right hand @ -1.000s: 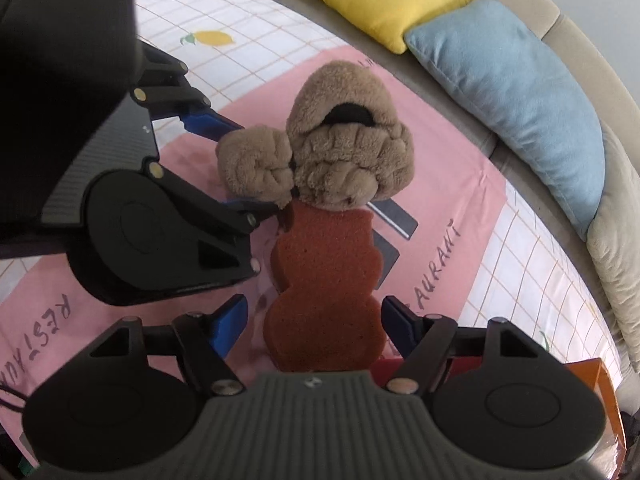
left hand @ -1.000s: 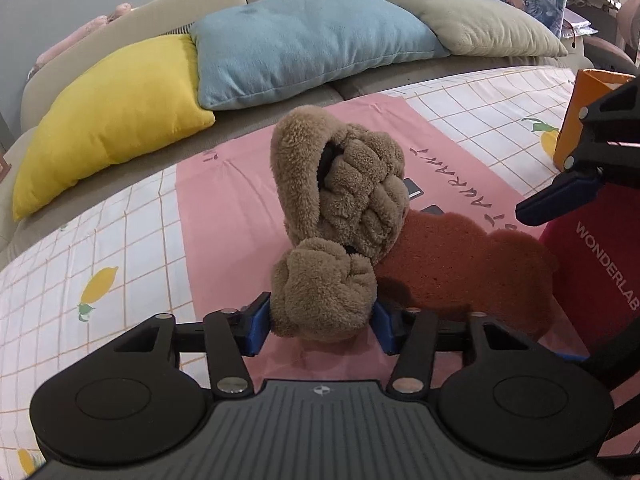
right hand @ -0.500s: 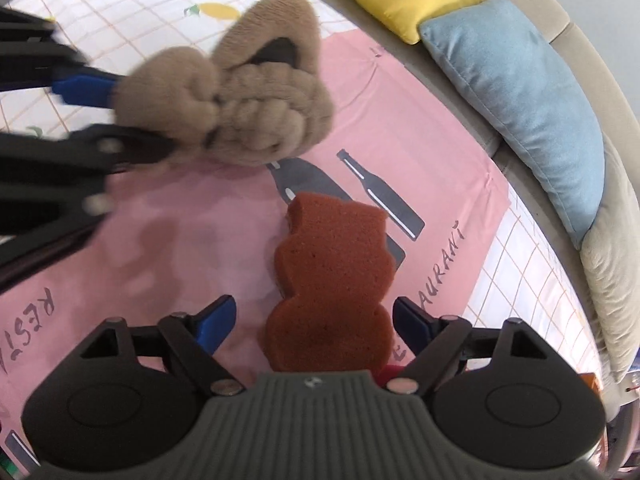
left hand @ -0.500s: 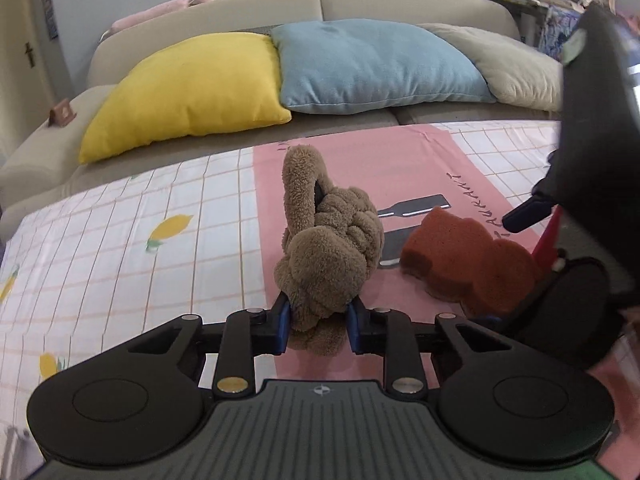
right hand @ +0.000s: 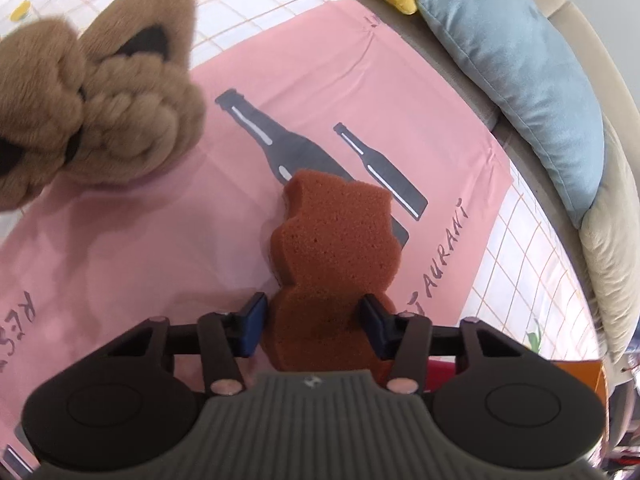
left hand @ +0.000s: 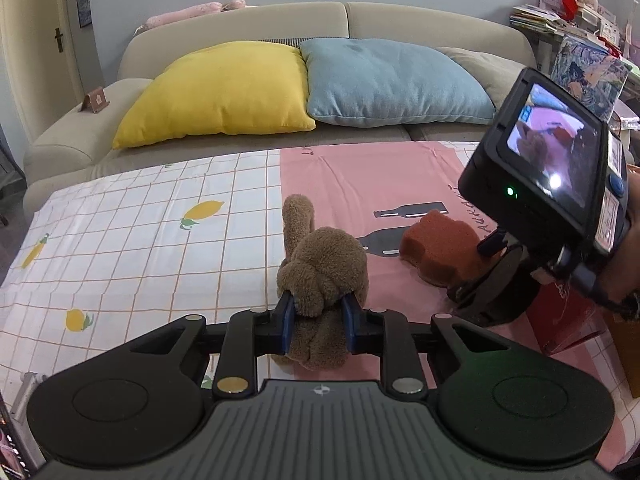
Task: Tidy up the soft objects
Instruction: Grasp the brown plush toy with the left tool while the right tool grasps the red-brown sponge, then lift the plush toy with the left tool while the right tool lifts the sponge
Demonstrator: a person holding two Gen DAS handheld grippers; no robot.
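My left gripper [left hand: 317, 316] is shut on a brown plush slipper [left hand: 320, 268] and holds it above the cloth-covered table; the slipper also shows at the upper left of the right wrist view [right hand: 100, 112]. A rust-brown bear-shaped sponge [right hand: 336, 248] lies flat on the pink cloth [right hand: 160, 240]; it also shows in the left wrist view [left hand: 440, 248]. My right gripper [right hand: 314, 324] has both blue pads touching the sides of the sponge's near end. Its body [left hand: 532, 184] shows at the right of the left wrist view.
A beige sofa [left hand: 400, 24] behind the table holds a yellow cushion [left hand: 224, 88], a blue cushion [left hand: 392, 80] and a beige one [left hand: 480, 68]. A white lemon-print cloth [left hand: 120, 240] covers the table's left. A red box [left hand: 568, 316] and an orange box [right hand: 580, 376] stand at the right.
My left gripper closed on the slipper, lifted it and pulled it left, away from the sponge. My right gripper moved onto the sponge and narrowed until its pads touch the sides.
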